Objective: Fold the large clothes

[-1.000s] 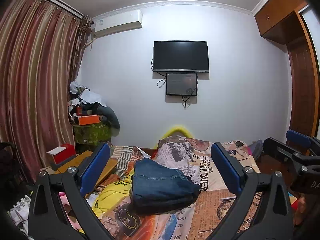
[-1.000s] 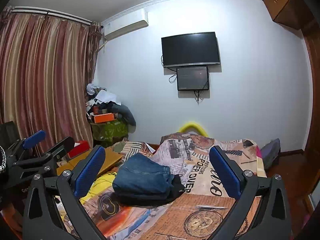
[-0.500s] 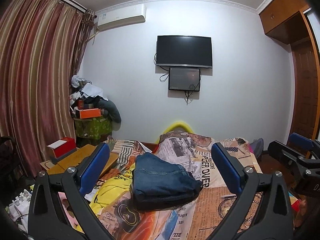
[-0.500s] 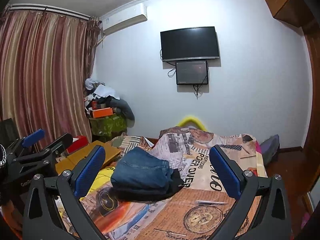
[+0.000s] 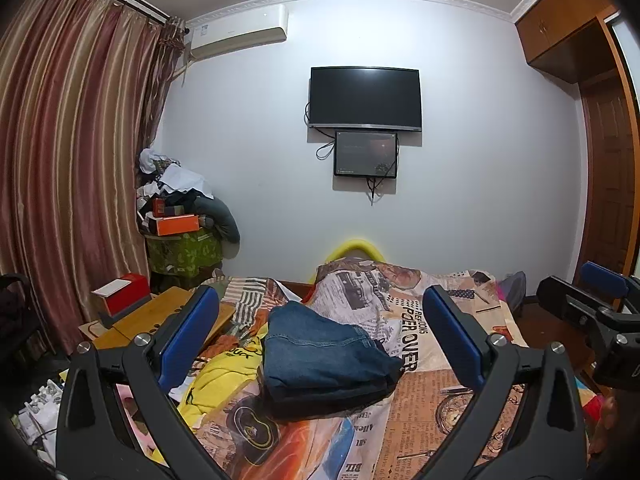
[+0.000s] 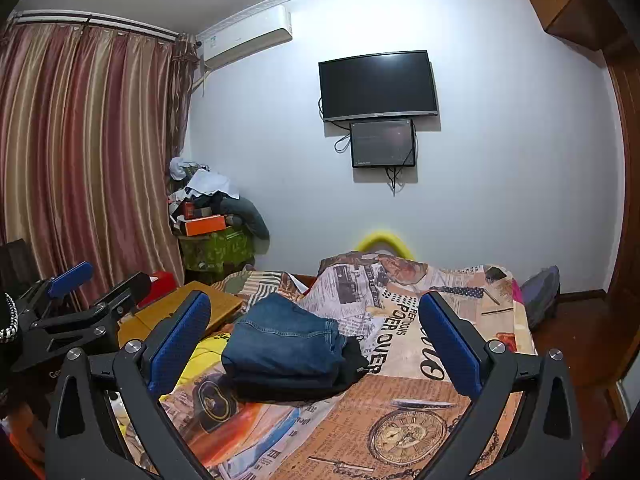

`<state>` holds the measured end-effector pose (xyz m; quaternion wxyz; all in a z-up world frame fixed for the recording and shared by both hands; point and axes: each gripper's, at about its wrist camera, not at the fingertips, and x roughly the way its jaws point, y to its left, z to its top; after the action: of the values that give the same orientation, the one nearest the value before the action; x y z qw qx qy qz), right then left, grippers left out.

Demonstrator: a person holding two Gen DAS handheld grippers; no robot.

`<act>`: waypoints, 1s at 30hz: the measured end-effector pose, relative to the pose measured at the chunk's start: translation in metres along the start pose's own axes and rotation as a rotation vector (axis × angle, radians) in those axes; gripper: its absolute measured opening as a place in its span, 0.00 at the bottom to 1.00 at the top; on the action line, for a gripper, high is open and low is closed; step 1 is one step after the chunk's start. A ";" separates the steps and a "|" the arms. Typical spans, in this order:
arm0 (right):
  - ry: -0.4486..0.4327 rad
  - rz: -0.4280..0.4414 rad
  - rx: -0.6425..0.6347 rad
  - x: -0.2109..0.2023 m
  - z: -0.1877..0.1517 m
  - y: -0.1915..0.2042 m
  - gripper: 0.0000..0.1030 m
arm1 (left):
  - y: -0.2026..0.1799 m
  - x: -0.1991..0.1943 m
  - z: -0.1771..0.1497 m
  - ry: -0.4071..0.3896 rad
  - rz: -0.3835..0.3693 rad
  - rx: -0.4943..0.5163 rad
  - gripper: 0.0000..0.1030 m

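Observation:
Folded blue jeans (image 5: 320, 356) lie on a dark garment on the bed's printed cover (image 5: 440, 400); they also show in the right wrist view (image 6: 284, 344), with the dark garment (image 6: 352, 368) sticking out beneath. A yellow garment (image 5: 216, 384) lies crumpled to their left. My left gripper (image 5: 320, 336) is open and empty, held above the bed short of the jeans. My right gripper (image 6: 314, 340) is open and empty, likewise held back from the jeans. Each gripper shows at the edge of the other's view.
A wooden side table (image 5: 152, 320) with a red box (image 5: 124, 292) stands left of the bed. A pile of boxes and clothes (image 5: 180, 216) fills the corner by the curtain (image 5: 60, 160). A TV (image 5: 366, 98) hangs on the wall. A grey bag (image 6: 540, 296) sits right of the bed.
Both grippers have tilted down slightly and drawn back, so the room sits higher in both views. Jaws stay open. The jeans have not moved.

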<state>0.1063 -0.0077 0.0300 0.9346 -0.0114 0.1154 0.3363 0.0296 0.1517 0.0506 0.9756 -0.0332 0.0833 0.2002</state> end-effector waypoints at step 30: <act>0.005 -0.011 0.008 0.001 -0.001 0.002 1.00 | 0.002 0.004 -0.002 0.020 -0.044 -0.002 0.99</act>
<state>0.1056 -0.0061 0.0290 0.9362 -0.0092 0.1193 0.3306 0.0320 0.1552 0.0477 0.9789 -0.0379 0.0923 0.1782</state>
